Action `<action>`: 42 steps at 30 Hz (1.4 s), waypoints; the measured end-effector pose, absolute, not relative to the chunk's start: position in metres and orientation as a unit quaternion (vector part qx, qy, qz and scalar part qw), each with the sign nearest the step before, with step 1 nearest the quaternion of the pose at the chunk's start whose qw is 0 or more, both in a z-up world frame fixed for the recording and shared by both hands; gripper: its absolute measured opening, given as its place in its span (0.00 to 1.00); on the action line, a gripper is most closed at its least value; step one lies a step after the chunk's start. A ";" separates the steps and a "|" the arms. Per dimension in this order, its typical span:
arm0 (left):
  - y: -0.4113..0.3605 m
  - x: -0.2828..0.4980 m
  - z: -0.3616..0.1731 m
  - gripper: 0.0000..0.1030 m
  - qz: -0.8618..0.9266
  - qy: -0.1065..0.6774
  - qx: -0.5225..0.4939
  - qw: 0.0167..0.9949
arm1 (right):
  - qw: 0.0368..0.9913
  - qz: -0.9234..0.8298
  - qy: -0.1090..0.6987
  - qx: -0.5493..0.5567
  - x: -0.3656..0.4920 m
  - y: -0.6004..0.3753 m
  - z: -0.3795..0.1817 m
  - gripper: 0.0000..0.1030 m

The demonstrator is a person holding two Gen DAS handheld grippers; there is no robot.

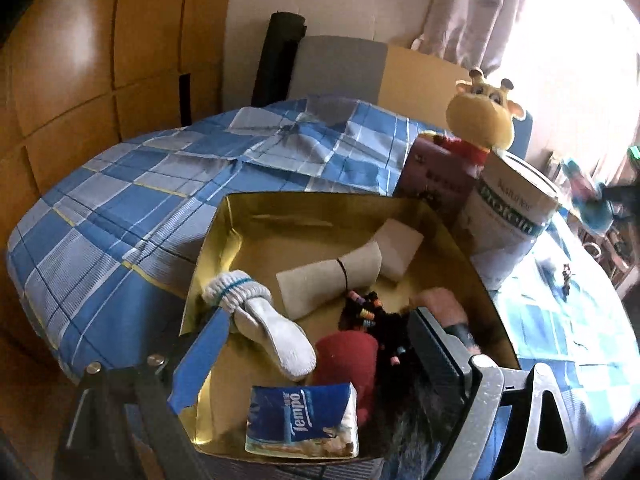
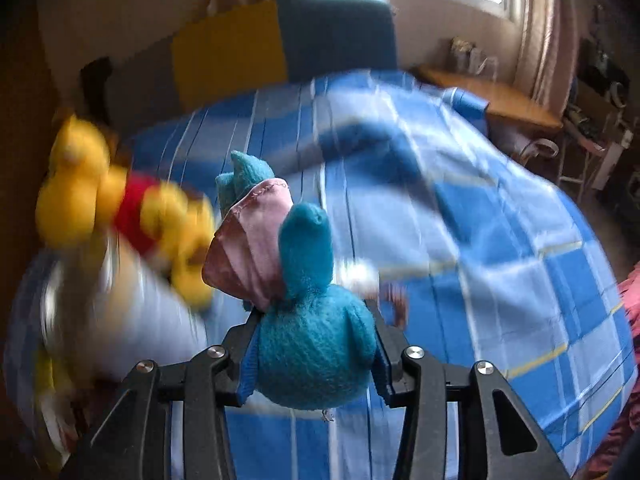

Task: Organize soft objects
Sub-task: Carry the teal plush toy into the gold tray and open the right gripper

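Note:
A gold-lined box [image 1: 224, 220] sits on the blue checked cloth [image 1: 120, 200]. It holds a white sock [image 1: 272, 332], a rolled beige cloth [image 1: 332, 284], a white pad [image 1: 400, 250], beaded black hair ties [image 1: 366, 308], a red soft item [image 1: 352, 360], a pink item [image 1: 440, 306] and a Tempo tissue pack [image 1: 304, 420]. My left gripper [image 1: 320, 332] is open, its fingers spread over the box. My right gripper [image 2: 314, 344] is shut on a teal plush toy [image 2: 312, 352] with a pink part, held above the cloth. A yellow giraffe plush [image 1: 482, 116] stands behind the box; it shows blurred in the right wrist view [image 2: 120, 208].
A white protein can [image 1: 516, 208] and a dark red carton [image 1: 436, 176] stand right of the box. A chair back [image 2: 336, 32] and a wooden side table [image 2: 492, 96] lie beyond the cloth. A wooden wardrobe [image 1: 80, 60] is at the left.

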State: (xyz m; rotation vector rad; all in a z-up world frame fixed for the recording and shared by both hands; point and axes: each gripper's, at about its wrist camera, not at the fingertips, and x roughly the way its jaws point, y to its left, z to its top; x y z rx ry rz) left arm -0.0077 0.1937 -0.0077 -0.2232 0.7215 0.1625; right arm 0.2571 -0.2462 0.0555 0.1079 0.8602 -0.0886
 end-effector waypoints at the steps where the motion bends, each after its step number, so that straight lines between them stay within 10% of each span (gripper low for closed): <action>1: 0.196 -0.008 -0.006 0.89 0.079 0.349 -0.111 0.927 | 0.911 -0.054 0.406 0.050 0.274 -0.238 0.072 0.44; 15: 0.228 -0.012 -0.006 0.92 0.106 0.346 -0.135 0.922 | 0.951 0.126 0.257 -0.119 0.344 0.026 0.211 0.45; 32: 0.257 -0.035 -0.007 0.97 0.165 0.339 -0.152 0.914 | 0.732 0.405 0.478 -0.268 0.183 0.175 -0.052 0.44; 42: 0.254 -0.042 -0.003 0.99 0.172 0.337 -0.147 0.914 | 0.758 0.356 0.511 -0.192 0.183 0.165 -0.072 0.52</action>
